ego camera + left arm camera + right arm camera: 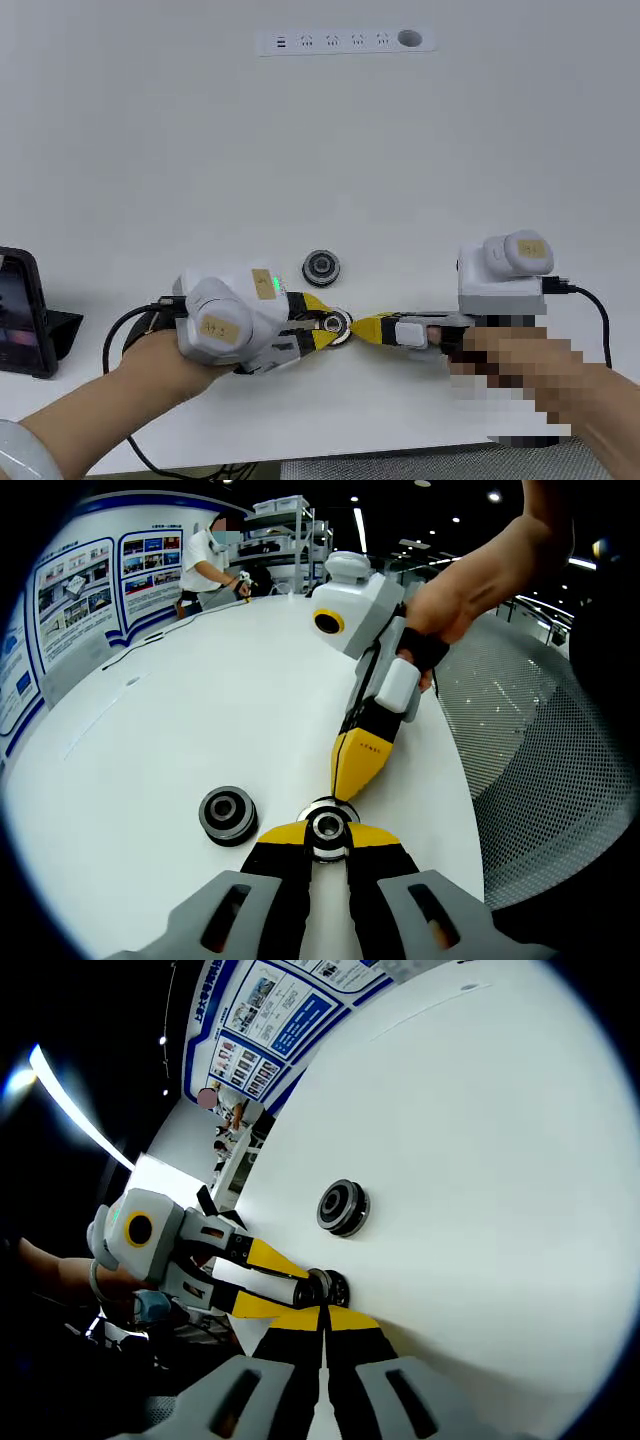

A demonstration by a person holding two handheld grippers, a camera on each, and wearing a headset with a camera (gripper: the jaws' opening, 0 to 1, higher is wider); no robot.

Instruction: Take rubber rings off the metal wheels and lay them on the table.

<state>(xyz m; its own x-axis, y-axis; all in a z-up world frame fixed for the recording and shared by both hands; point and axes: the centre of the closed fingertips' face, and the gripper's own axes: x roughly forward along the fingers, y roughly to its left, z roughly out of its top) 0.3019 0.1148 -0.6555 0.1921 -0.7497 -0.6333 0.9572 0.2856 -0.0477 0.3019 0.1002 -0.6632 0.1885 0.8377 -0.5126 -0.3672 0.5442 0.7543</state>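
Yellow tips of our left claw [328, 832] clamp a metal wheel [340, 325]. Our right claw [322, 1310], jaws together, touches that wheel's rim from the opposite side. Just beyond both claws, a 2nd wheel [321, 267], black-rimmed, lies flat on the white counter [200, 150].

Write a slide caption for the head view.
Left hand-held gripper holds a metal wheel, right hand-held gripper meets it; second wheel lies behind.
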